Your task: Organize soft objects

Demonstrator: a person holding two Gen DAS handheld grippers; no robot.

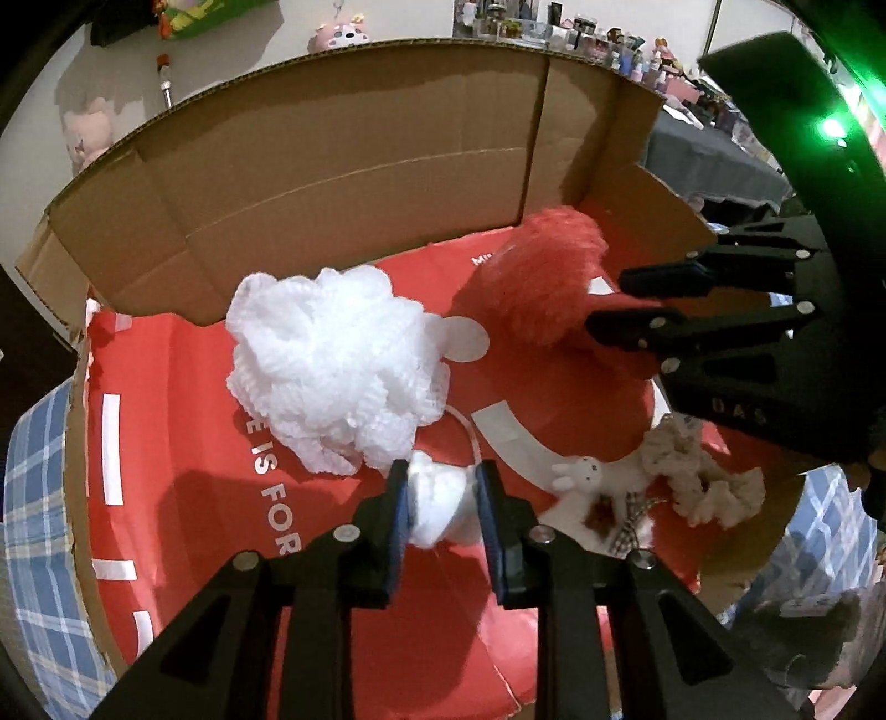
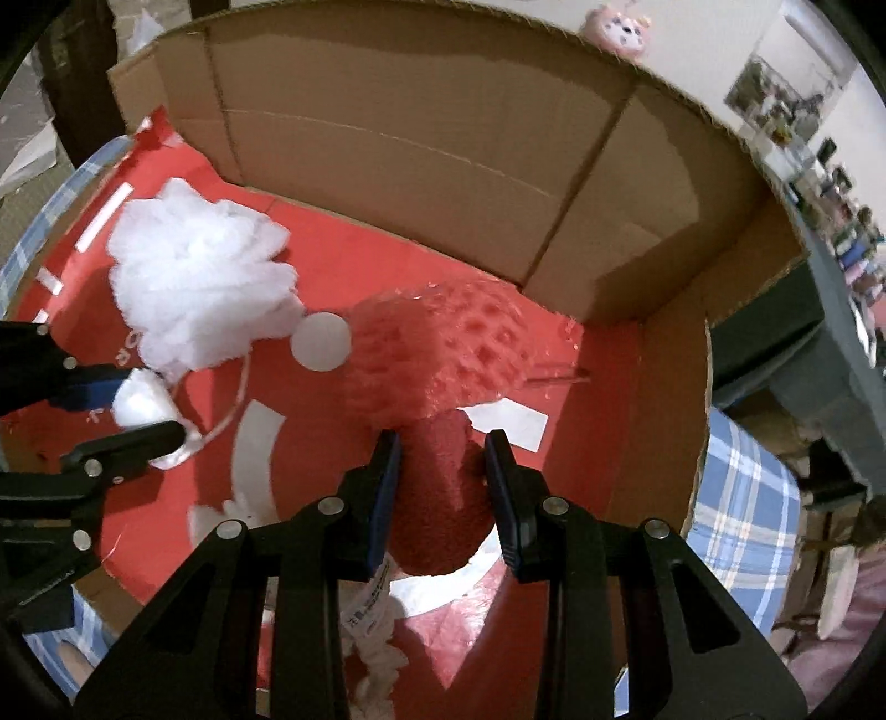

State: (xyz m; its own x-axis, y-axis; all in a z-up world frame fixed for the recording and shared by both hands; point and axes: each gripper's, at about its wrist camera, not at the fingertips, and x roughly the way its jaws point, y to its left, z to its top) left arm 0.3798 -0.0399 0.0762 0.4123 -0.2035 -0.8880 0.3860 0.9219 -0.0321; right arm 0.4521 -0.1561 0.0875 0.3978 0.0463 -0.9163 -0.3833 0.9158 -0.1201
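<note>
A white mesh bath pouf [image 1: 332, 371] lies on the red floor of an open cardboard box [image 1: 332, 166]. My left gripper [image 1: 442, 482] is shut on a white tuft at the pouf's near end, by its white cord. A red mesh pouf [image 1: 548, 277] lies further right in the box, and my right gripper [image 1: 609, 302] reaches in from the right, shut on it. In the right wrist view the right gripper [image 2: 443, 443] pinches the red pouf [image 2: 443, 349] at its near end. There the white pouf [image 2: 194, 288] and my left gripper [image 2: 147, 407] are on the left.
A small white bunny plush [image 1: 587, 476] and a beige scrunchie [image 1: 709, 476] lie at the box's near right. Tall cardboard walls [image 2: 415, 166] close the far side. The box sits on a blue plaid cloth [image 1: 33, 498]. A cluttered shelf [image 1: 609, 39] runs behind.
</note>
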